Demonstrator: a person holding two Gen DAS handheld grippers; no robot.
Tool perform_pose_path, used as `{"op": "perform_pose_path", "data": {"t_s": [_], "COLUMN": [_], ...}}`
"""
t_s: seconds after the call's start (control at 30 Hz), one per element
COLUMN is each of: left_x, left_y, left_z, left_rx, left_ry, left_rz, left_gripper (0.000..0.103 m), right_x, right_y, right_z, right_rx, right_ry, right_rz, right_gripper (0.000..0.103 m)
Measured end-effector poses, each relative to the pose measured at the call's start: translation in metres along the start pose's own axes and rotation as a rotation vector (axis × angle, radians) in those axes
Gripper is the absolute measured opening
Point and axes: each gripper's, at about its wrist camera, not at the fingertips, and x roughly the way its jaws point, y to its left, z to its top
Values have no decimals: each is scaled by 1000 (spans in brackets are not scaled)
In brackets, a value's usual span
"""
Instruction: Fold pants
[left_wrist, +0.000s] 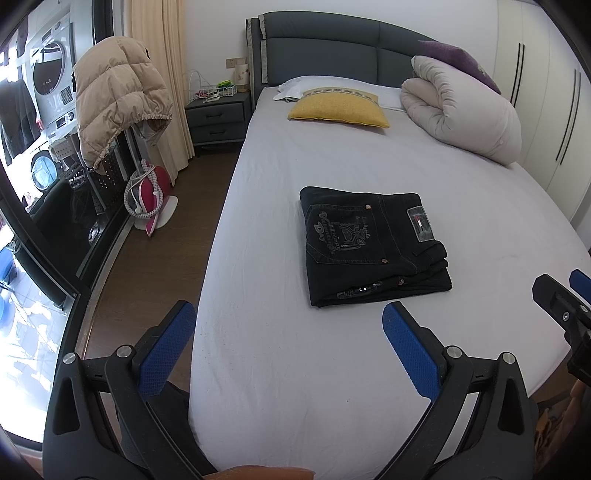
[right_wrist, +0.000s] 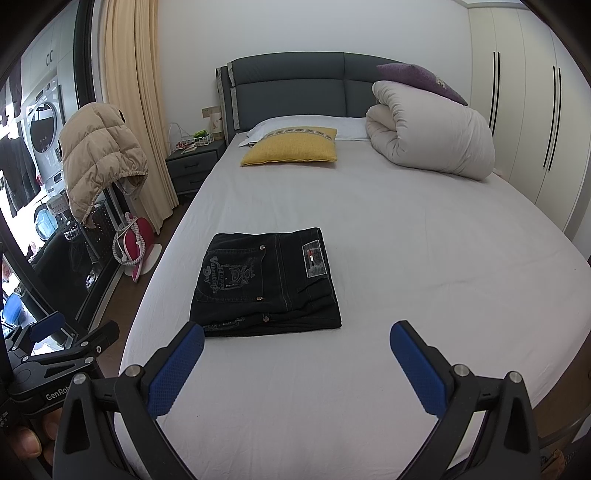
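**Both grippers hang spread and empty over a bed where black pants lie folded**

Nearest the camera in each wrist view are two blue-padded fingers, spread wide with nothing between them. Left gripper (left_wrist: 288, 319) hovers above the near edge of the bed (left_wrist: 266, 369), its left finger out past the mattress edge over the wooden floor (left_wrist: 147, 258). Right gripper (right_wrist: 297, 341) hovers just to its right, also above the near part of the sheet. Neither touches fabric. Both point toward the far headboard (right_wrist: 291, 88), tilted slightly downward.

Beyond the fingertips, on the white sheet, lie the pants (right_wrist: 266, 284): black denim, folded into a compact rectangle several layers thick, back pocket embroidery and a waistband patch facing up. The stacked edges show along the near side. The fold looks complete, or close to it.

Denim like this is likely fairly heavy and stiff for cloth, not slippery, not fragile. It should hold a crease but the layers could slide apart if lifted by one corner. A safer hold would pinch the full stack at the near left and near right corners together.

Farther off sit a yellow cushion (right_wrist: 291, 149) and a rolled duvet (right_wrist: 432, 136).
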Motion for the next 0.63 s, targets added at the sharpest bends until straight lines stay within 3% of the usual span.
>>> {"op": "perform_pose_path", "data": {"t_s": [0.63], "left_x": [6], "left_y": [4], "left_z": [-3], "left_rx": [1], "left_ry": [8], "left_rz": [-2], "left_gripper": [103], "right_x": [2], "right_y": [-1], "right_z": [-1], "right_rx": [0], "right_ry": [4], "right_rz": [2], "right_gripper": [103]}}
